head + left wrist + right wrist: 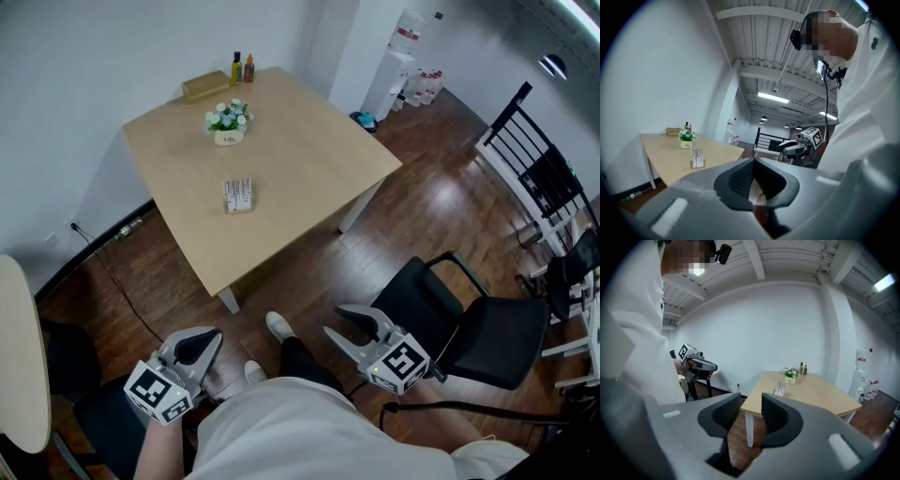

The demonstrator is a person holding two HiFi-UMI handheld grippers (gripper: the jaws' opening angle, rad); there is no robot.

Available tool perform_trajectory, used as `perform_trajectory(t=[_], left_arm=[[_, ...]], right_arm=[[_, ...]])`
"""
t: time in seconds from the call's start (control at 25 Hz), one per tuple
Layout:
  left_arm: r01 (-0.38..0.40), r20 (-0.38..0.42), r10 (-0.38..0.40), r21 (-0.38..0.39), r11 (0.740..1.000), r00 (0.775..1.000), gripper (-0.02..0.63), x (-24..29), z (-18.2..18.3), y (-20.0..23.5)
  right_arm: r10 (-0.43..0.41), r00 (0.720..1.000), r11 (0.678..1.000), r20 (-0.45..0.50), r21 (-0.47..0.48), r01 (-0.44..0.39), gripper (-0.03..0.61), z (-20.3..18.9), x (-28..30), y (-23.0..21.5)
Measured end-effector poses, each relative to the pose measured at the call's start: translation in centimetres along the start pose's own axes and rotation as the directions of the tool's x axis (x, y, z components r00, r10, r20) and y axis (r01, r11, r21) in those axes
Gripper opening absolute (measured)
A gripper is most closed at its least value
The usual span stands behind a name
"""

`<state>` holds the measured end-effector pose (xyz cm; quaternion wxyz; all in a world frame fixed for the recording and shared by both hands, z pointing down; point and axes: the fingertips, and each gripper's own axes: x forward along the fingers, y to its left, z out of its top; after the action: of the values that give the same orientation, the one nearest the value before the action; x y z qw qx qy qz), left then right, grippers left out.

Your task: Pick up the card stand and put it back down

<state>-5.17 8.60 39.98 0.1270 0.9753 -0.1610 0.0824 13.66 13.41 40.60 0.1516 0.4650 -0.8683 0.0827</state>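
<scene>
You haven't started: the card stand (238, 195) sits untouched mid-worktop (309, 150), far from you. Your left gripper (208, 339) is clenched on nothing and your right gripper (334, 320) is released. Approach, lift and set-down all remain.

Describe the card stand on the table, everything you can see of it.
The card stand is small and stands upright on the light wood-look table, around its middle, on the near side of the potted flowers and well apart from them. It shows a white card face with dark vertical print, too small to read, over a low pale base. Only the tabletop touches it.
</scene>
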Motion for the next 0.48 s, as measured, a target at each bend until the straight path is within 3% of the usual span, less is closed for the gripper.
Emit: perform_trajectory(t=[0.48], left_arm=[[0.001, 0.006, -0.001, 0.008, 1.000, 1.000, 0.002, -0.5, -0.3, -0.7]], right_arm=[[0.048, 0.999, 0.999, -0.006, -0.007, -0.048, 0.146, 0.3, 0.3, 1.9]])
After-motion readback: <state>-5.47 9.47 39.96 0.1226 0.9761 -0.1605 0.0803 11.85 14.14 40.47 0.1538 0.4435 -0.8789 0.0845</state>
